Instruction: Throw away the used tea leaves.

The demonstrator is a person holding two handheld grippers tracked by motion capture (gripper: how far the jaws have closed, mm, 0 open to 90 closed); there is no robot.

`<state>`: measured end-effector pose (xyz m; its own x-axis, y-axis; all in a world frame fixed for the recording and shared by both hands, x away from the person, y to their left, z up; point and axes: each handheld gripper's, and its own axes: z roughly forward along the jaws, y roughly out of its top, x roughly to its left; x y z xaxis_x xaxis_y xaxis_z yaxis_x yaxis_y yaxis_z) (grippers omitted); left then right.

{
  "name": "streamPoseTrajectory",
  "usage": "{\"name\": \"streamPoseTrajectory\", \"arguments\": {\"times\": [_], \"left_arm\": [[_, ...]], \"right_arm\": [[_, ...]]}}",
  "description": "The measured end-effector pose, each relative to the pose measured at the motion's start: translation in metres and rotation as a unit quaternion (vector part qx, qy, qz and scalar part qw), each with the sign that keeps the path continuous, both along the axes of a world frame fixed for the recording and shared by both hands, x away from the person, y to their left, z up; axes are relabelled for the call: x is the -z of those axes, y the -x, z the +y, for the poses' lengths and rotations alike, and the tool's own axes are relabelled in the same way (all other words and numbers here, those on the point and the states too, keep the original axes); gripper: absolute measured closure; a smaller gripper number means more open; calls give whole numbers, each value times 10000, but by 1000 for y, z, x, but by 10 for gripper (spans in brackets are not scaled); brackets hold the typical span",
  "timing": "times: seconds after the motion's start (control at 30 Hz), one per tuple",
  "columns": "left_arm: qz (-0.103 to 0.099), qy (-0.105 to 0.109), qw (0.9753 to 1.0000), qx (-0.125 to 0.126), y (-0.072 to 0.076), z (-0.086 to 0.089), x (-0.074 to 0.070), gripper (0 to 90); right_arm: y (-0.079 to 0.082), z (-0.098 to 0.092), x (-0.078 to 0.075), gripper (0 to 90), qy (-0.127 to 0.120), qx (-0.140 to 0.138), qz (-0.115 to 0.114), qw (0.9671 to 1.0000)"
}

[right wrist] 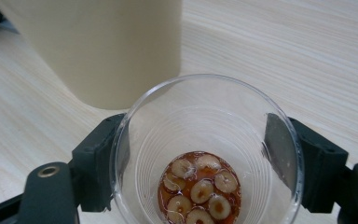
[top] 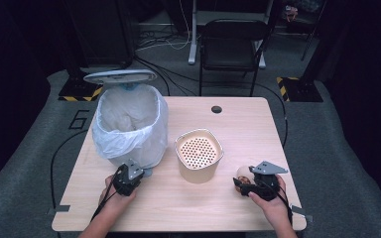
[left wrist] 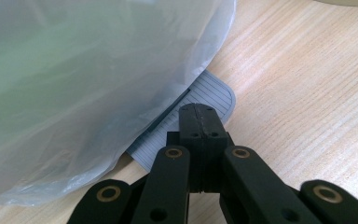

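Clear plastic, the cup (top: 241, 177) sits at the lower right of the high view, clamped by the right gripper (top: 242, 184), while the left gripper (top: 129, 173) rests low beside the bin (top: 129, 124). In the left gripper view, the jaws are pressed together over the grey pedal (left wrist: 209, 95) at centre. In the right gripper view, the cup (right wrist: 205, 154), low in the frame, holds amber liquid with sliced fruit (right wrist: 198, 189), one jaw against each side of it.

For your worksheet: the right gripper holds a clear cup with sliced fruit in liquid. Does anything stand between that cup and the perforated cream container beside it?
Nothing visible does. The clear cup, clasped on both sides by the right gripper, sits just right of the cream container, with bare table between them. The strainer top is uncovered.
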<state>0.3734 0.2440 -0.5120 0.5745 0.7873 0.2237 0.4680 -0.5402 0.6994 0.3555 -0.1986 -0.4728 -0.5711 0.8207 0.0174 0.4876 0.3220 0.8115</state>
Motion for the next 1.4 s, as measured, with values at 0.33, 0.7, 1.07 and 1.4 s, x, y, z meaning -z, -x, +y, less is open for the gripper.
{"name": "streamPoseTrajectory", "arguments": {"times": [0.33,0.7,1.07,1.4], "left_arm": [[-5,-16,10000,-4,0,0,0,900],[40,-33,10000,9,0,0,-1,900],[-11,-22,10000,-19,0,-1,0,900],[14,-28,10000,3,0,0,0,900]], "right_arm": [[-3,-11,3,170,-246,213,14,9995],[-2,-13,-11,148,-427,306,-163,9985],[-19,2,-44,361,-602,68,-350,9975],[-41,44,-64,453,-609,-199,-463,9969]]}}
